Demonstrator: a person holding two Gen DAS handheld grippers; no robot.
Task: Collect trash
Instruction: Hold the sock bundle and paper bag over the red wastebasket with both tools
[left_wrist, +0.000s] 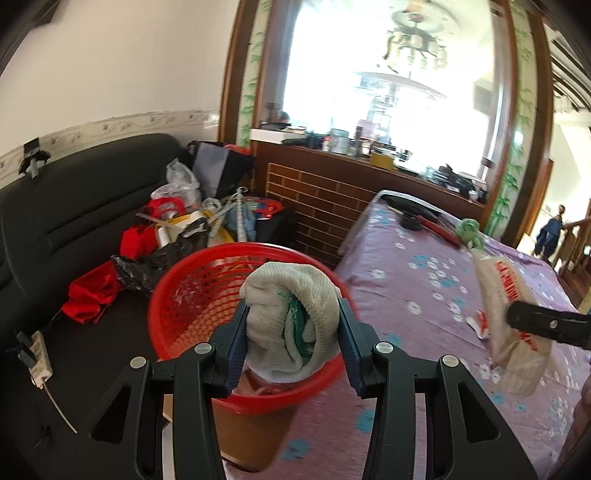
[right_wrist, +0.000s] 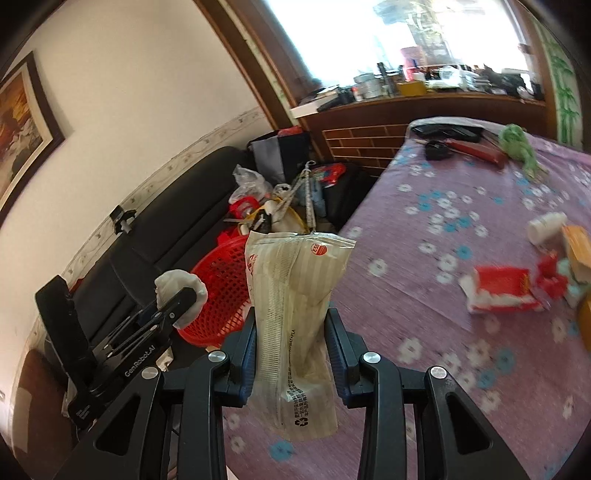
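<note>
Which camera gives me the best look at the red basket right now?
The left wrist view. The red basket sits straight ahead with its rim and mesh interior open to view, only partly blocked by the balled glove in the left gripper. The right wrist view shows only its side, behind the food wrapper.

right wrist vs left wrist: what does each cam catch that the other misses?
Only right wrist: a framed picture on the wall, a white bottle and a red-and-white box on the purple tablecloth.
Only left wrist: a power strip on the sofa, a person near the stairs.
Both: red basket, left gripper clamping a white glove, right gripper clamping a food wrapper.
</note>
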